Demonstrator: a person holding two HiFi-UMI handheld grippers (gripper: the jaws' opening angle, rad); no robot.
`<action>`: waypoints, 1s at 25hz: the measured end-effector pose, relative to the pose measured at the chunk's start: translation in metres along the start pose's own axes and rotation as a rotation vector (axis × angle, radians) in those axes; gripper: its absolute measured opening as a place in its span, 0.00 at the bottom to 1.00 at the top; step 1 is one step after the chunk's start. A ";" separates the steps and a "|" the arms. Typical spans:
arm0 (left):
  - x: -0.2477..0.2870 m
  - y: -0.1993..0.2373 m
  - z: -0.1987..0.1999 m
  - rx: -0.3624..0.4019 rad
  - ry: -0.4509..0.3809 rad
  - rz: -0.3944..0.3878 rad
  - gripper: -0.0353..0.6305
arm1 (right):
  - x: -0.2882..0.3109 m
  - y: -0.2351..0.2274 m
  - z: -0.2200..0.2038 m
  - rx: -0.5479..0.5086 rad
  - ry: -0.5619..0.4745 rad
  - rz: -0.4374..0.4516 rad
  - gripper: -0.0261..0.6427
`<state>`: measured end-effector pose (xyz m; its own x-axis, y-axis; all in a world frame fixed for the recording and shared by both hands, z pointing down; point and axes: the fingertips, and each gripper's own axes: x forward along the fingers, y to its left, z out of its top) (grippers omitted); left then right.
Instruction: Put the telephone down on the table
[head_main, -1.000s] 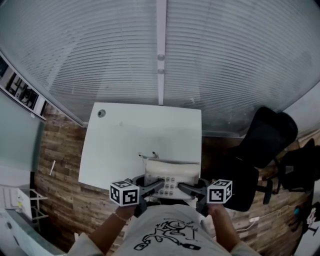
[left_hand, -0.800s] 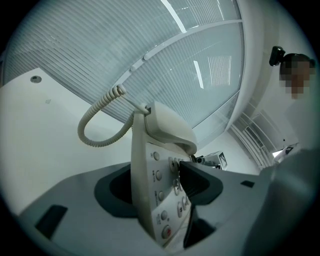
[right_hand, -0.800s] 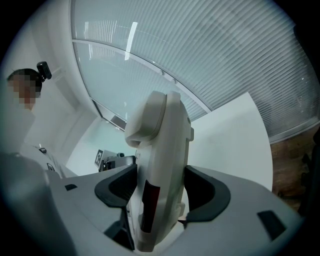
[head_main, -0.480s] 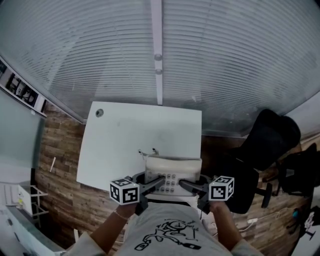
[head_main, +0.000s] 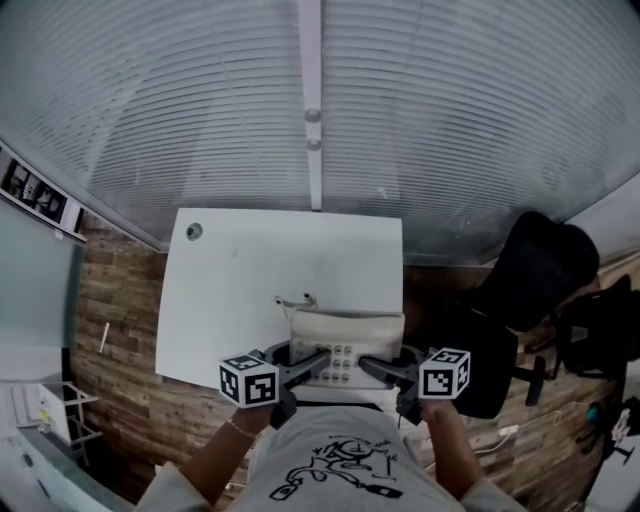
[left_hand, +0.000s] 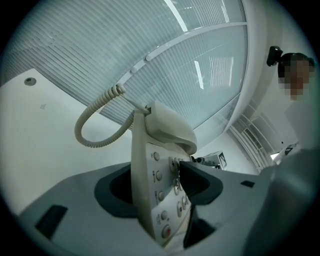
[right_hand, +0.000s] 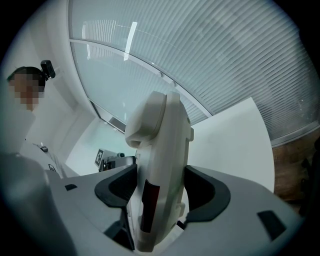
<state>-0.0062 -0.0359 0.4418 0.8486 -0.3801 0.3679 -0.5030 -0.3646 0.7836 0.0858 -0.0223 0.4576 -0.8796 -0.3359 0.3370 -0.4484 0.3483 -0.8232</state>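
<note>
- Telephone (head_main: 345, 340): it is carried at the near-right corner of the white table (head_main: 270, 260), about 5 o'clock on the top in the head view. Whether its underside already touches the top cannot be told.
- Left gripper (head_main: 318, 362): it is clamped on the telephone's 9 o'clock side, one jaw across the keypad (head_main: 340, 362) face and the other beneath the base.
- Right gripper (head_main: 372, 368): it is clamped on the 3 o'clock side, with its jaws pressing the casing from above and below.
- Heading: the keypad faces up. The key end points at you, 6 o'clock; the handset (head_main: 347, 325) end points to the table's far edge, 12 o'clock.
- Long axis: the handset lies across the far end of the base, running 9 to 3 o'clock.
- Cord (left_hand: 95, 127): the coil loops out from the far-left corner toward 11 o'clock.
- Step in hand, as judged: setting down.
  - Carry the base toward 12 o'clock until all of it is over the top, clear of the near edge.
  - Keep both grippers at one height so the base lands flat and the handset stays in its cradle.
  - Keep the cord out from under the base.
  - Release both sides together only once the base bears, then withdraw toward 9 and 3 o'clock.
</note>
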 end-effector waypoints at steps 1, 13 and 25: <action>0.000 0.001 0.001 0.003 0.004 -0.002 0.43 | 0.001 -0.001 0.000 0.002 -0.002 -0.002 0.50; -0.001 0.016 0.001 -0.017 0.027 0.001 0.43 | 0.014 -0.008 -0.003 0.021 0.007 -0.011 0.50; 0.009 0.035 -0.010 -0.060 0.054 -0.002 0.43 | 0.021 -0.026 -0.012 0.057 0.039 -0.031 0.50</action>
<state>-0.0144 -0.0440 0.4774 0.8579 -0.3323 0.3920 -0.4924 -0.3132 0.8121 0.0771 -0.0280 0.4911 -0.8713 -0.3110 0.3797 -0.4670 0.2872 -0.8364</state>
